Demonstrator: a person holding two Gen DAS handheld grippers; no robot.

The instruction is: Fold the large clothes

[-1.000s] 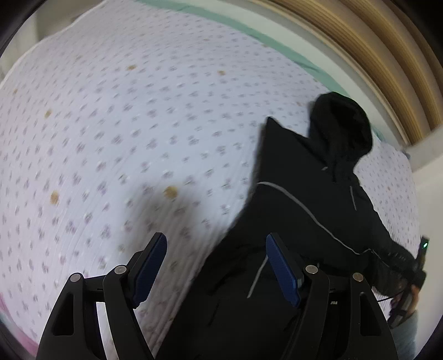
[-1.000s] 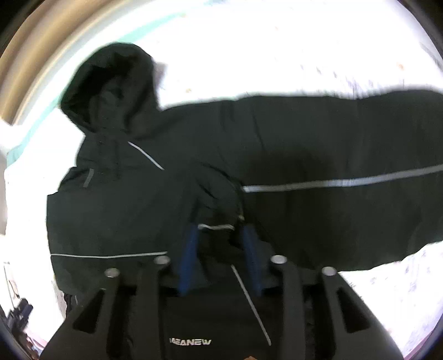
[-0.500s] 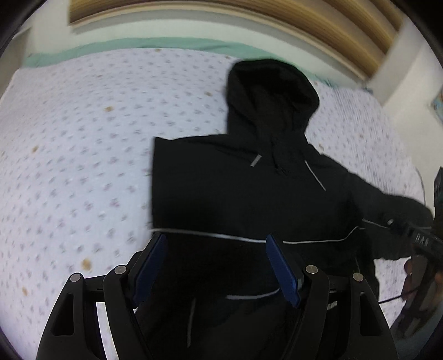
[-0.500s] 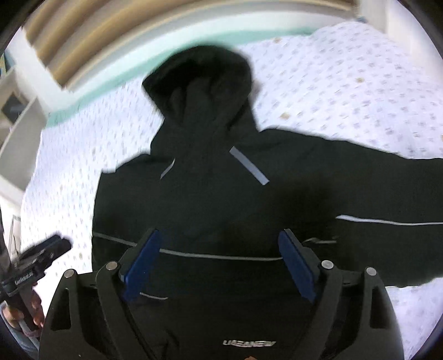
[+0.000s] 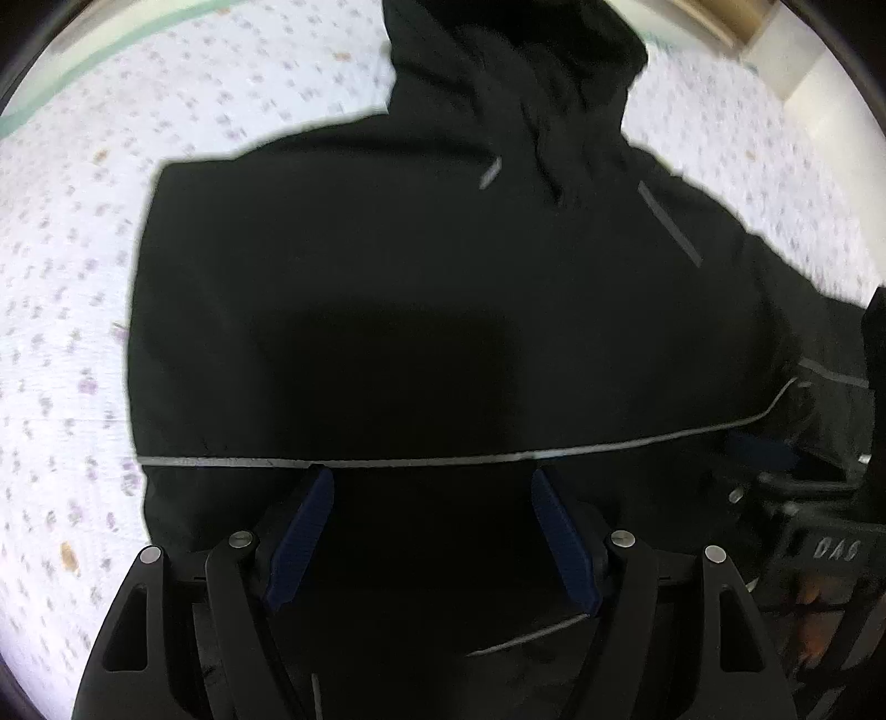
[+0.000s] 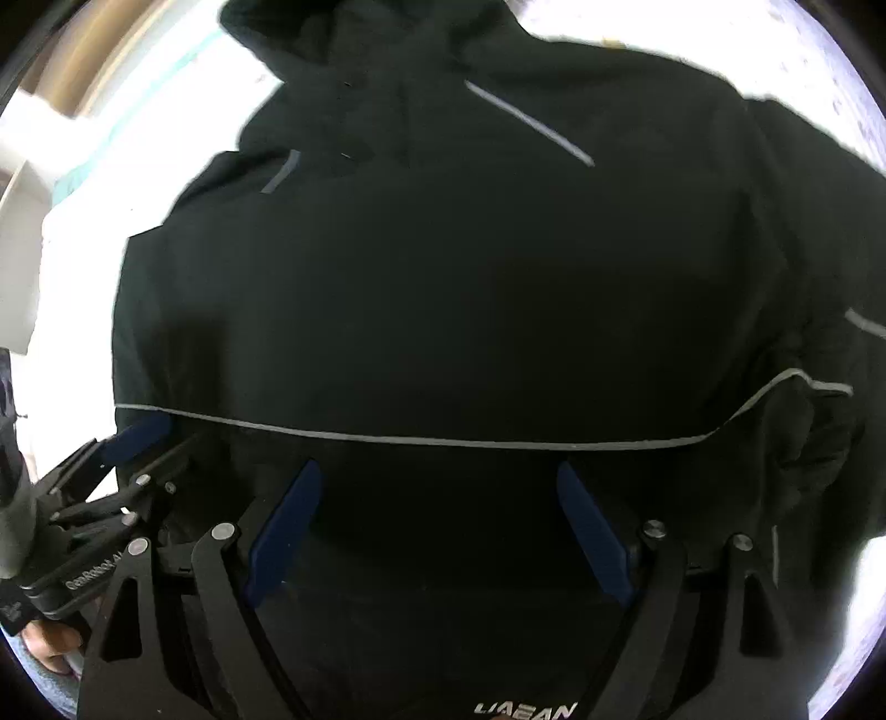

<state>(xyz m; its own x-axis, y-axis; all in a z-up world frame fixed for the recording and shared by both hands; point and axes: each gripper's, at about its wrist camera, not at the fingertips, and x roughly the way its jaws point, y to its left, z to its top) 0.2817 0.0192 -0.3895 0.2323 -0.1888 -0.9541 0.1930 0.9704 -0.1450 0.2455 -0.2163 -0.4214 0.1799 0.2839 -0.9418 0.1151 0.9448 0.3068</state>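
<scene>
A large black hooded jacket [image 5: 387,288] with thin grey reflective stripes lies flat on a bed, hood away from me; it also fills the right wrist view [image 6: 443,277]. My left gripper [image 5: 432,487] is open and empty, hovering just over the jacket's lower body near the horizontal stripe [image 5: 443,459]. My right gripper [image 6: 437,482] is open and empty over the same lower area. The left gripper also shows at the left edge of the right wrist view [image 6: 133,437]. One sleeve [image 6: 819,343] lies folded in at the right.
The bed has a white cover [image 5: 72,277] with small purple dots, showing to the left and behind the jacket. A wooden headboard [image 5: 742,16] and a pale wall lie beyond the hood. A hand [image 6: 50,653] holds the left gripper.
My right gripper let go of the jacket fabric and opened. Both grippers swung to face the jacket squarely and moved in closer over its lower body.
</scene>
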